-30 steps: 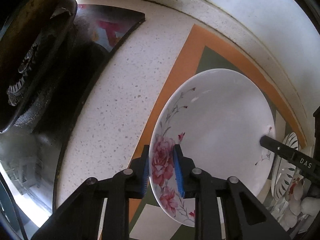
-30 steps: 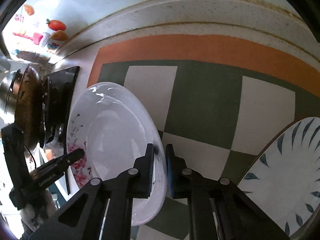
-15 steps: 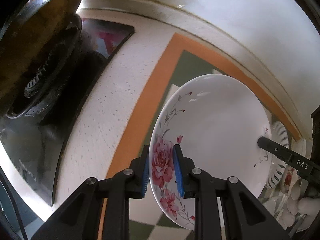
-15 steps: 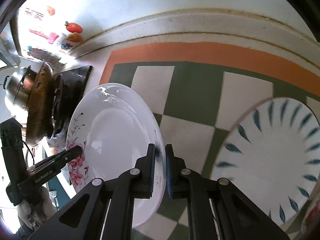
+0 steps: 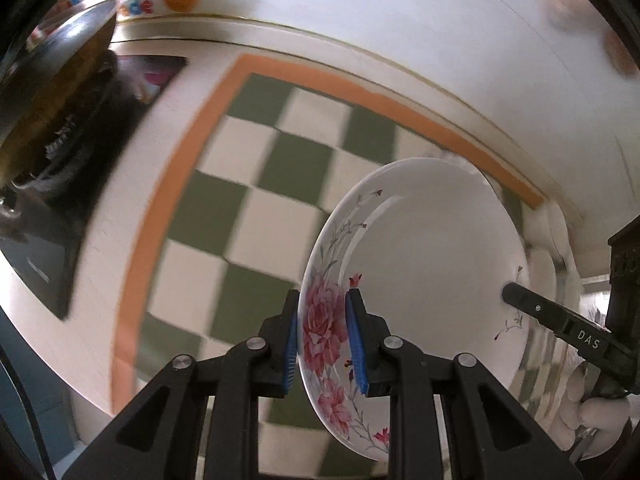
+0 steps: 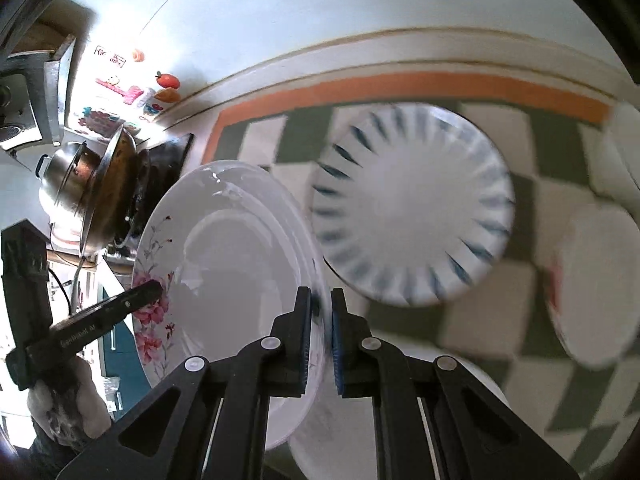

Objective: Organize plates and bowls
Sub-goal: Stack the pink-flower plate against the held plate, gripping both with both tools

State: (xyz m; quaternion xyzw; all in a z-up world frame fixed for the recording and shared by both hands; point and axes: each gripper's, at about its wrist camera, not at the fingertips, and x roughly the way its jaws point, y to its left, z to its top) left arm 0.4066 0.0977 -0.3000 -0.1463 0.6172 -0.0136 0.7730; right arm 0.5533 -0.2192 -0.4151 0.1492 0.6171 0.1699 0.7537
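Note:
A white plate with pink flowers [image 5: 432, 272] is held up in the air, tilted, by both grippers. My left gripper [image 5: 322, 340] is shut on its flowered rim. My right gripper [image 6: 320, 336] is shut on the opposite rim of the same plate [image 6: 232, 264]. Each gripper's fingers show at the far rim in the other's view. Below, on the green and white checkered mat [image 6: 516, 288], lies a white plate with blue petal strokes [image 6: 412, 208]. A white bowl [image 6: 596, 284] sits to its right, blurred.
A black stove [image 5: 72, 168] with a dark pan stands at the left of the counter. A steel pot [image 6: 68, 176] sits behind it. The wall with stickers [image 6: 132, 88] runs along the back. Another white dish [image 6: 400, 432] lies under my right gripper.
Both grippers have carried the flowered plate higher and to the right, away from the stove. The blue-stroked plate has come fully into the right wrist view.

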